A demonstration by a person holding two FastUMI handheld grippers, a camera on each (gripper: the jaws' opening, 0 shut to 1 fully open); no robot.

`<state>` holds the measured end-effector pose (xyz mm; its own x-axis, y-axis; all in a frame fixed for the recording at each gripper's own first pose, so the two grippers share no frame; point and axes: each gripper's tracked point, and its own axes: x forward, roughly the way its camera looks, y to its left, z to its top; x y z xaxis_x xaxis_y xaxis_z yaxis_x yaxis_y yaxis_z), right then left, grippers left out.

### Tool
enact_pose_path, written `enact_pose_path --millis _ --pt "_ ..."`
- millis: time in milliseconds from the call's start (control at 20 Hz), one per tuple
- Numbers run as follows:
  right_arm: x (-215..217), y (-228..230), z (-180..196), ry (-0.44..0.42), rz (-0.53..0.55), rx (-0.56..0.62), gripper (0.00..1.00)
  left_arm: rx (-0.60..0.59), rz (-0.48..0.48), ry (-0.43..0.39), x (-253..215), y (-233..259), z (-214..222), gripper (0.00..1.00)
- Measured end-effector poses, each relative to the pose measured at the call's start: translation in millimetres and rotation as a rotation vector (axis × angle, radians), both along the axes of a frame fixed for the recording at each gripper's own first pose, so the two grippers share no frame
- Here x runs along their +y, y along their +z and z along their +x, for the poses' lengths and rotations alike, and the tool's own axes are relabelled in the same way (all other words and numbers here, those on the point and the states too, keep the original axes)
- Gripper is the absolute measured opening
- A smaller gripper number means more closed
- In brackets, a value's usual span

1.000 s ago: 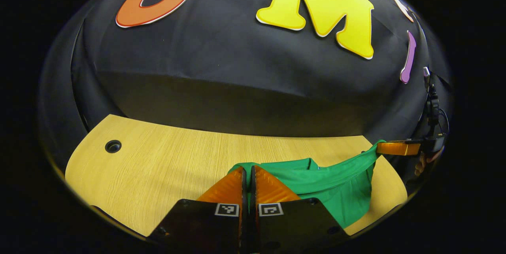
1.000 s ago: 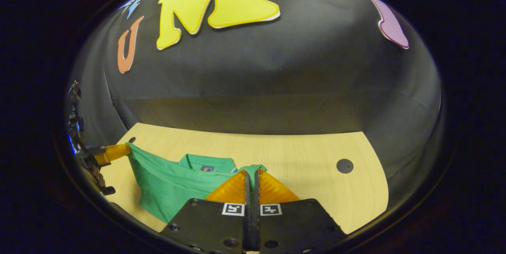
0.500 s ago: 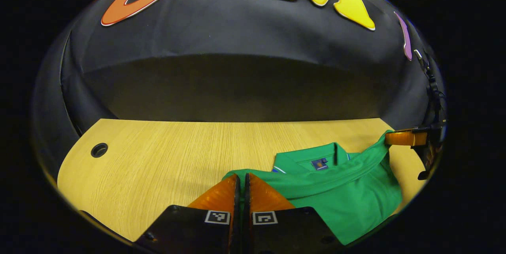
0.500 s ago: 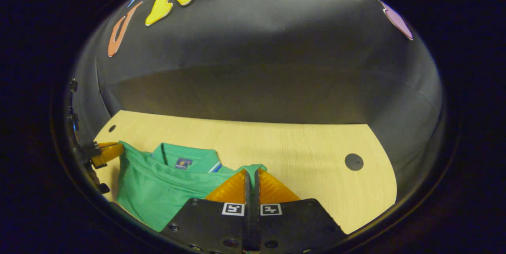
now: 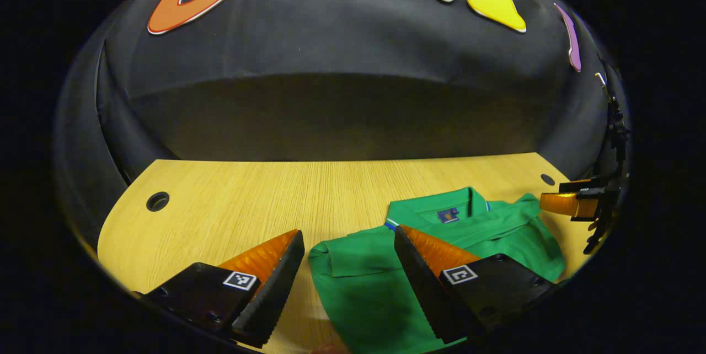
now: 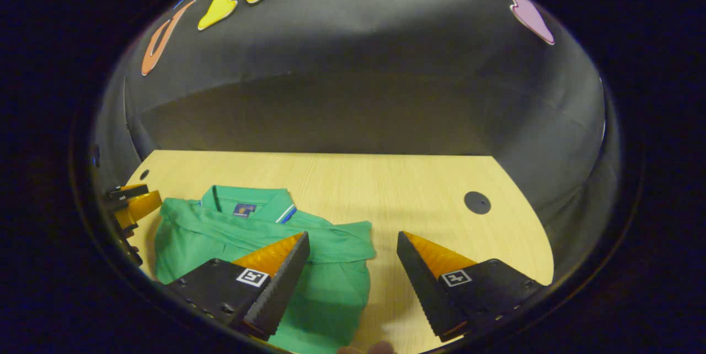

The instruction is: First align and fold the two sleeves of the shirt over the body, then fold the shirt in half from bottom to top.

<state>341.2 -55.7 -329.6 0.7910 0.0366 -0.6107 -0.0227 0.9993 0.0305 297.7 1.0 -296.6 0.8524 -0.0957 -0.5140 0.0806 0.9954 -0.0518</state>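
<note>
The green shirt (image 5: 485, 227) lies folded on the wooden table (image 5: 248, 205), collar toward the booth wall. Left gripper (image 5: 347, 243) and right gripper (image 6: 353, 246) hover over the shirt's near corners, jaws wide, holding nothing; a round table hole (image 6: 477, 202) lies beyond the shirt

Green shirt (image 5: 496, 232), with a small blue label at the neck and a white-and-blue stripe edging the collar (image 6: 242, 199). Pale yellow wood-grain bench (image 5: 265, 199), with dark round holes. Black-and-white square markers on each gripper body.
</note>
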Motion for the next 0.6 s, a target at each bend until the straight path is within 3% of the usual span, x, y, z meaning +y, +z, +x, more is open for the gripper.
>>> enact_pose_path --millis 350,600 --pt "0 118 -62 0.035 -0.019 -0.211 0.96 -0.15 -0.02 0.061 -15 120 -51 1.0" --pt "-30 207 -158 0.012 -0.009 -0.371 0.97 -0.261 -0.028 0.103 -43 217 -149 1.0"
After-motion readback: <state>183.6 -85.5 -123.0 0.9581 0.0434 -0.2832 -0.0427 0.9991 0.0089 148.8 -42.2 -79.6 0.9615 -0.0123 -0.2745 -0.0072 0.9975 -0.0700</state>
